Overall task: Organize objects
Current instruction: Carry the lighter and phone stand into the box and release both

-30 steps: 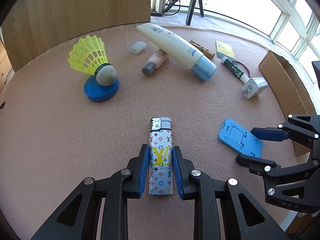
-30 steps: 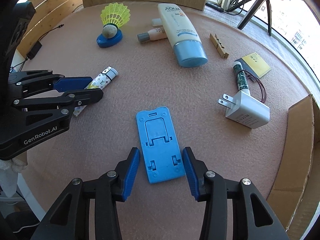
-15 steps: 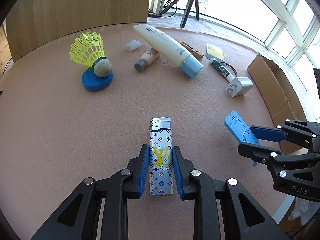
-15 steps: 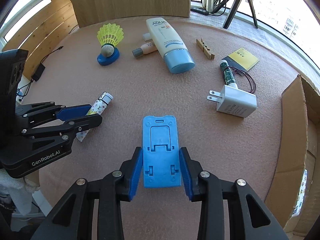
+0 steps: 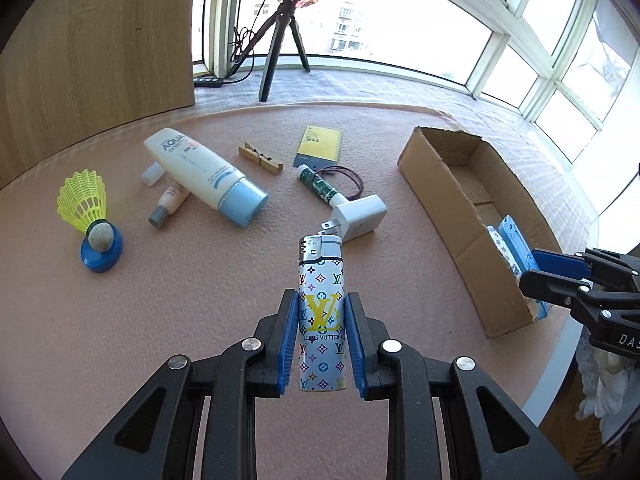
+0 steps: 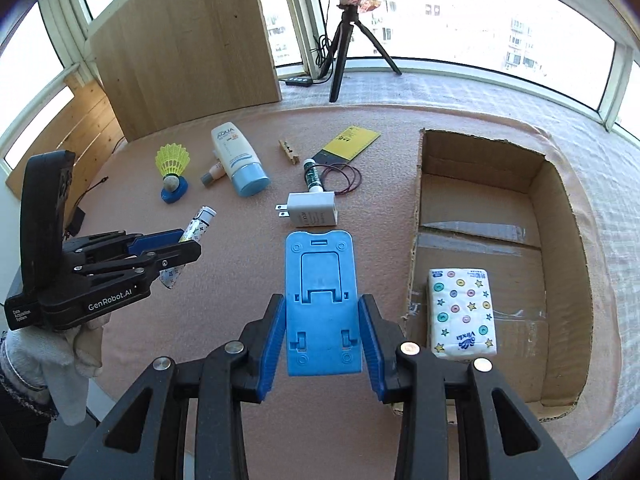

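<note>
My left gripper is shut on a patterned lighter and holds it upright above the pink table. My right gripper is shut on a blue phone stand, lifted just left of the open cardboard box. In the left wrist view, the right gripper hangs over the near end of the box with the stand. From the right wrist, I see the left gripper at the left with the lighter.
A tissue pack lies in the box. On the table lie a white charger, a green battery with wires, a yellow card, a clothespin, an AQUA tube, a small bottle and a shuttlecock. A tripod stands behind.
The right gripper closed on the blue stand. Both grippers then lifted their objects off the table and carried them right, toward the box.
</note>
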Demonstrator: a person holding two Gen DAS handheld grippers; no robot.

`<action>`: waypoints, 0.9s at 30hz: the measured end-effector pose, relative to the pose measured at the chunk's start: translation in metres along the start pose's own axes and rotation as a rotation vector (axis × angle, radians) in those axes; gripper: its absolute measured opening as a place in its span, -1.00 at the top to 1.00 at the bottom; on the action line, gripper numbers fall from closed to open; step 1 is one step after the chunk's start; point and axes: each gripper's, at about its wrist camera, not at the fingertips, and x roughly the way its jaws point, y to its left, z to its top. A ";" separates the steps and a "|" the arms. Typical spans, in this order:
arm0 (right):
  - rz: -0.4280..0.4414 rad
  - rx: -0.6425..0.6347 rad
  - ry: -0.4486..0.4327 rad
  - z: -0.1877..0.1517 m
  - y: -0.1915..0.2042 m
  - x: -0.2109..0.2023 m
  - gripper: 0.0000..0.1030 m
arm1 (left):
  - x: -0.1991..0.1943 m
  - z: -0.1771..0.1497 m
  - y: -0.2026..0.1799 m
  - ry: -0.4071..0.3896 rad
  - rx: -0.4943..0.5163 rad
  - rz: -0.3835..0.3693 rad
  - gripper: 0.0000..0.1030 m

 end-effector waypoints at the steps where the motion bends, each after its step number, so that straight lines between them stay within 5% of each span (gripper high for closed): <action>1: -0.013 0.014 -0.009 -0.001 -0.009 -0.005 0.36 | 0.001 0.004 -0.010 -0.004 0.014 -0.011 0.52; 16: -0.136 0.173 -0.043 -0.018 -0.114 -0.038 0.36 | 0.051 0.050 -0.134 -0.001 0.177 -0.122 0.52; 27: -0.123 0.189 -0.029 -0.019 -0.134 -0.034 0.35 | 0.073 0.068 -0.166 0.001 0.186 -0.131 0.51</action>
